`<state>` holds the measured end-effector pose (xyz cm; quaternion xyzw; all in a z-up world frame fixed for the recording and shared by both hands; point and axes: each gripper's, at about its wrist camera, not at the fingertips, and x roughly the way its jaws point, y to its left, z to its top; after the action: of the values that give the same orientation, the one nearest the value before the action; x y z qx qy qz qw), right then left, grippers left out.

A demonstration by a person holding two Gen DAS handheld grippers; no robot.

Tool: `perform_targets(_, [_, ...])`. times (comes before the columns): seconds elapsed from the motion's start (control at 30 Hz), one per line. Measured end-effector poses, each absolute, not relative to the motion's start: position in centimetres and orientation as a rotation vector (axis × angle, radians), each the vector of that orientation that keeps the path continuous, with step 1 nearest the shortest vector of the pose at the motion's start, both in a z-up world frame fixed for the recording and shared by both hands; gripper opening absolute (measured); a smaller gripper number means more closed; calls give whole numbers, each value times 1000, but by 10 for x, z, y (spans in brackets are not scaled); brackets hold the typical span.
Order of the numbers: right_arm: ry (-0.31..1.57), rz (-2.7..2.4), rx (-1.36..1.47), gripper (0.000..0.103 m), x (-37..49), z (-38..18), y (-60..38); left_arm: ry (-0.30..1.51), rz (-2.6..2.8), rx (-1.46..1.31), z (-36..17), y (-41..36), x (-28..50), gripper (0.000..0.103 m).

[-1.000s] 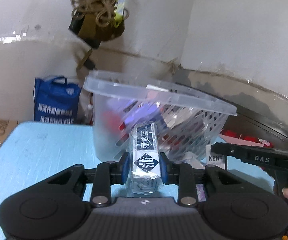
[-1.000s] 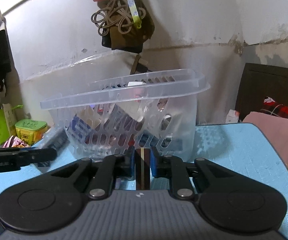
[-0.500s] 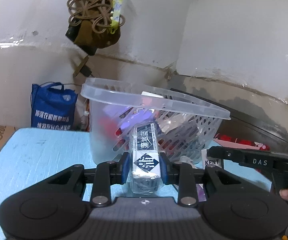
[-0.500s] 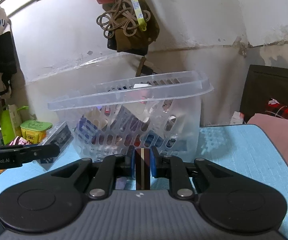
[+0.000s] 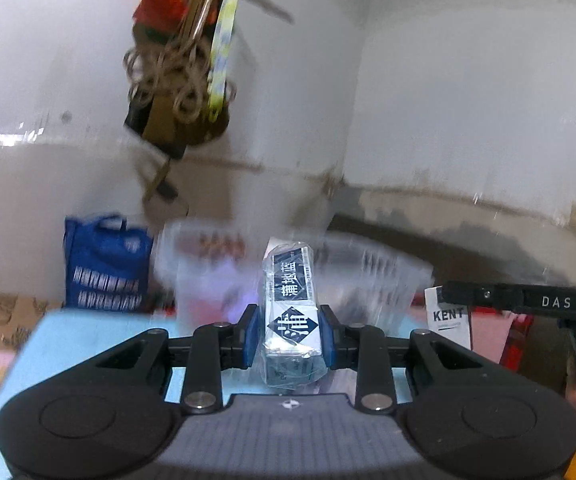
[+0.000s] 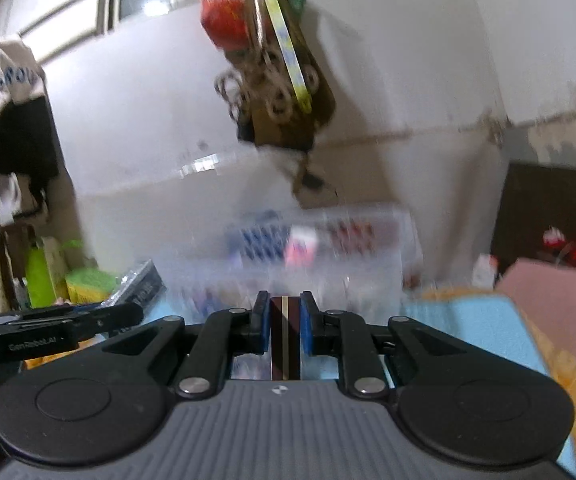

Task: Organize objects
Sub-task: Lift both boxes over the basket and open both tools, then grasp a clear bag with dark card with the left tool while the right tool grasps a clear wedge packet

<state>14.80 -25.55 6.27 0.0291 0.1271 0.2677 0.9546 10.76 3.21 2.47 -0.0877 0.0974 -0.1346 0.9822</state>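
Light-blue tabletop [image 5: 87, 328] underlies both views; motion blur smears the clear slotted basket [image 5: 368, 276] and its contents. Left gripper [image 5: 288, 332] clamps a blue-white carton [image 5: 292, 312] printed with Chinese characters. Right gripper [image 6: 283, 324] pinches a maroon, cream-striped pack [image 6: 284, 340]. Beyond, a white box [image 5: 448, 316] reads "KENT".

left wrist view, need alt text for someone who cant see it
The left gripper is shut on a cellophane-wrapped blue and white box with Chinese lettering, held in front of a blurred clear plastic basket on a light blue table. A blue bag stands behind on the left; the right gripper shows at the right edge.
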Motion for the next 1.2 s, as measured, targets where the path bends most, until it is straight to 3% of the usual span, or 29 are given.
perform_targets(0.27, [163, 514, -50, 18, 216, 140, -216, 244, -258, -184, 100, 17, 199, 35])
perform_targets(0.3, [173, 506, -57, 18, 229, 139, -211, 272, -238, -176, 101, 14, 211, 40])
perform_targets(0.33, [190, 504, -64, 24, 241, 137, -207, 310, -222, -172, 99, 13, 223, 47])
perform_targets(0.37, [217, 501, -73, 42, 251, 133, -203, 351, -215, -172, 94, 12, 235, 64])
perform_targets(0.4, [232, 493, -71, 54, 255, 127, -201, 386, -204, -173, 88, 12, 244, 68])
perform_targets(0.43, [248, 484, -72, 71, 259, 122, -200, 407, -181, -184, 82, 14, 250, 68])
perform_targets(0.47, [258, 479, -84, 79, 259, 118, -199, 424, -166, -195, 75, 16, 252, 68])
perform_targets(0.53, [251, 477, -85, 83, 249, 113, -203, 416, -176, -220, 67, 22, 243, 68])
perform_targets(0.63, [219, 515, 18, 103, 217, 100, -226, 321, -211, -238, 60, 32, 202, 69])
perform_targets(0.7, [239, 536, 56, 103, 202, 85, -234, 287, -199, -227, 47, 37, 175, 77])
perform_targets(1.0, [538, 604, 40, 103, 192, 2, -212, 405, -159, -267, -22, 44, 152, 78])
perform_targets(1.03, [560, 614, 40, 97, 194, 0, -210, 413, -167, -264, -25, 43, 154, 78])
perform_targets(1.1, [598, 605, 27, 73, 200, -7, -208, 425, -171, -263, -33, 41, 154, 78])
perform_targets(1.13, [623, 602, 12, 51, 203, -11, -205, 444, -173, -273, -34, 41, 155, 78])
perform_targets(1.2, [650, 630, 28, 40, 203, -16, -208, 448, -186, -297, -36, 45, 155, 78])
